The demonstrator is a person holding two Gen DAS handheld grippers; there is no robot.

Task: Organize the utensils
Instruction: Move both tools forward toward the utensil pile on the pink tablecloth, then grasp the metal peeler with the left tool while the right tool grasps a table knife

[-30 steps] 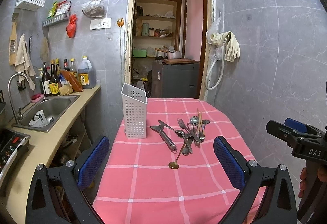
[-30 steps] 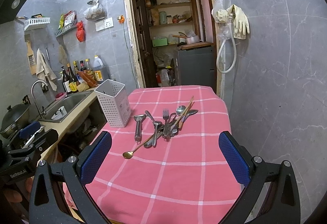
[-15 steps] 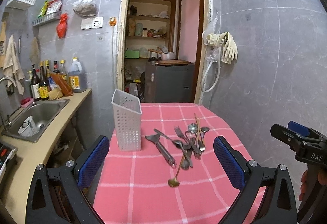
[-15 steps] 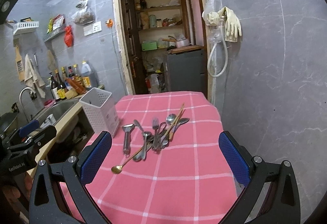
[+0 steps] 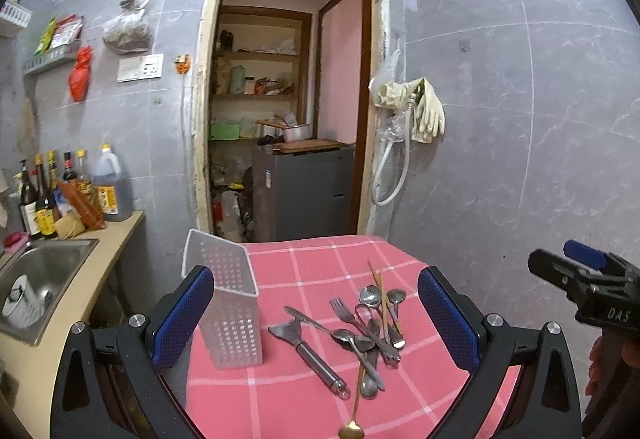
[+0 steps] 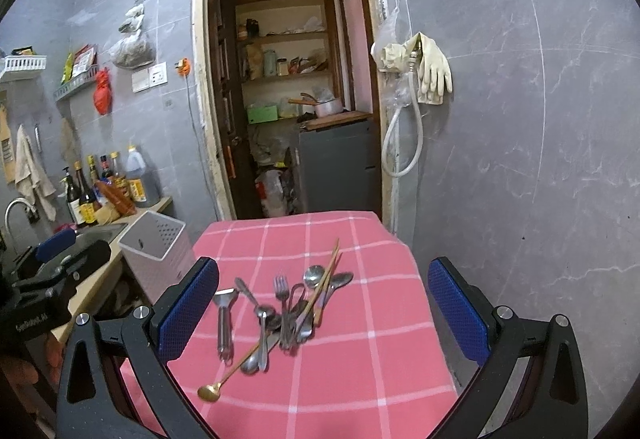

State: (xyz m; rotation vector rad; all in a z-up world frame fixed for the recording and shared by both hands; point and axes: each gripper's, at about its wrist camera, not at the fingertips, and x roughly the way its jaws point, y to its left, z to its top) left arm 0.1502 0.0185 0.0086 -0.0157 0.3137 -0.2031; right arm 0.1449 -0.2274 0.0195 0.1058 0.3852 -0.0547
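A heap of metal forks and spoons with wooden chopsticks [image 5: 372, 331] [image 6: 300, 315] lies in the middle of the pink checked table [image 5: 280, 399] [image 6: 360, 379]. Left of the heap is a steel peeler [image 5: 308, 351] [image 6: 224, 323]. A gold long-handled spoon [image 5: 352, 431] [image 6: 208, 393] points toward me. A white perforated utensil holder [image 5: 232, 307] [image 6: 154, 251] stands upright at the table's left edge. My left gripper [image 5: 316, 319] and right gripper [image 6: 322, 313] hover short of the table, both open and holding nothing. Each shows at the edge of the other's view.
A counter [image 5: 92, 279] with a steel sink [image 5: 40, 279] and several bottles [image 5: 60, 195] runs along the left, close to the holder. Behind the table an open doorway shows a grey cabinet [image 5: 308, 191]. A tiled wall [image 5: 520, 159] closes the right side.
Both grippers have moved closer to the table, and the utensils and holder look larger and lower in each view. Jaws stay open; nothing on the table has moved.
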